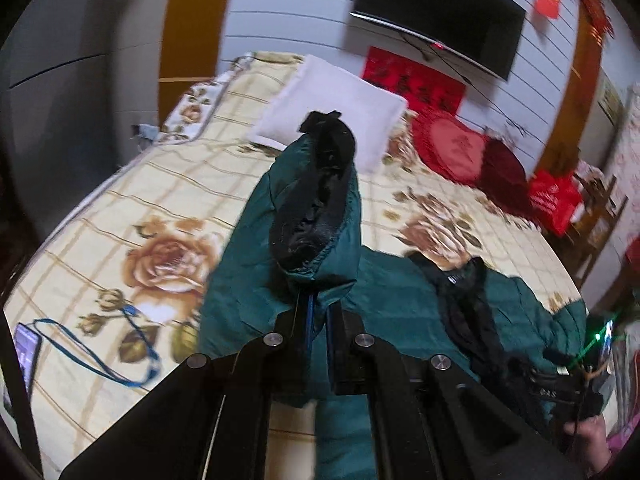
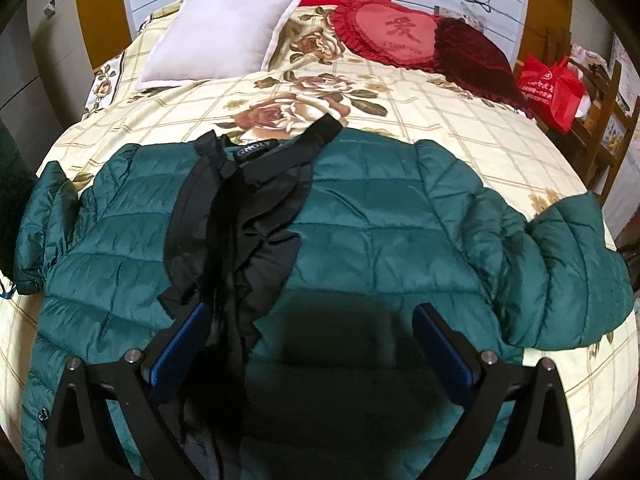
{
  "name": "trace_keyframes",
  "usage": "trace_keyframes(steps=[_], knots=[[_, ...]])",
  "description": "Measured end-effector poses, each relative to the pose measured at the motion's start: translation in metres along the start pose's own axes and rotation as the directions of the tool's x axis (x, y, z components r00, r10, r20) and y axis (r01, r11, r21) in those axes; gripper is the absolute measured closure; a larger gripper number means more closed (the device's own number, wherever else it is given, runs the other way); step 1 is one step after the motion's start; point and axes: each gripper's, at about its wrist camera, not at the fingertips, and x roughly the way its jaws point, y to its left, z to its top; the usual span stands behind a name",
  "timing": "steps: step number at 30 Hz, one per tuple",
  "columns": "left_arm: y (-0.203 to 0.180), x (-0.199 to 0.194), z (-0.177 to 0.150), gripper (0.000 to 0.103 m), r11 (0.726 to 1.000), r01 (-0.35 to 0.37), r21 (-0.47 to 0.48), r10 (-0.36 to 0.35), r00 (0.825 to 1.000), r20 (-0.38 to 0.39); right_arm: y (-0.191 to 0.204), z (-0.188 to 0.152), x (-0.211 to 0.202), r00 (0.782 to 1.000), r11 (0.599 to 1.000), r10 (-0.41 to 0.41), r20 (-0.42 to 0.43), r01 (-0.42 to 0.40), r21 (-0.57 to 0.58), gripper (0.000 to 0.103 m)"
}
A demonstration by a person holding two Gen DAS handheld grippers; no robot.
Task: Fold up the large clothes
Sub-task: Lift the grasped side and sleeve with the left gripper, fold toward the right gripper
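A dark green puffer jacket point(image 2: 380, 220) with black lining lies spread, front up, on the flowered bedspread point(image 2: 460, 120). In the right wrist view my right gripper point(image 2: 312, 340) hovers open over the jacket's lower front, its blue pads point(image 2: 180, 344) wide apart with nothing pressed between them. In the left wrist view my left gripper point(image 1: 318, 308) is shut on one sleeve point(image 1: 316, 200) of the jacket. The sleeve is lifted off the bed and its black-lined cuff stands up ahead of the fingers. The rest of the jacket point(image 1: 400, 292) lies below and to the right.
A white pillow point(image 2: 220, 36), a red heart cushion point(image 2: 384, 28) and a dark red cushion point(image 2: 472, 52) sit at the head of the bed. A red bag point(image 2: 550, 88) rests on a wooden chair at the right. A phone point(image 1: 26, 356) on a blue lanyard lies at the bed's left.
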Motion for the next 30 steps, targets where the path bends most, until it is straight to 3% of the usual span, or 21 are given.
trace_keyframes(steps=[13,21,27,30], knots=[[-0.097,0.042,-0.048,0.103,0.991,0.104,0.086,-0.093,0.988,-0.123,-0.032,-0.003,-0.007,1.000,0.999,-0.027,-0.003,0.027,0.031,0.001],[-0.148,0.079,-0.077,0.103,0.981,0.160,0.105,-0.134,0.966,-0.220,-0.045,-0.006,-0.006,1.000,0.998,-0.030,-0.009,0.031,0.052,0.001],[-0.159,0.107,-0.099,0.103,0.980,0.186,0.072,-0.156,0.940,-0.304,-0.056,-0.010,0.003,0.999,0.996,-0.026,-0.037,0.029,0.081,0.001],[-0.164,0.114,-0.106,0.103,0.979,0.192,0.071,-0.161,0.936,-0.314,-0.057,-0.011,0.006,0.999,0.997,-0.026,-0.044,0.029,0.078,0.001]])
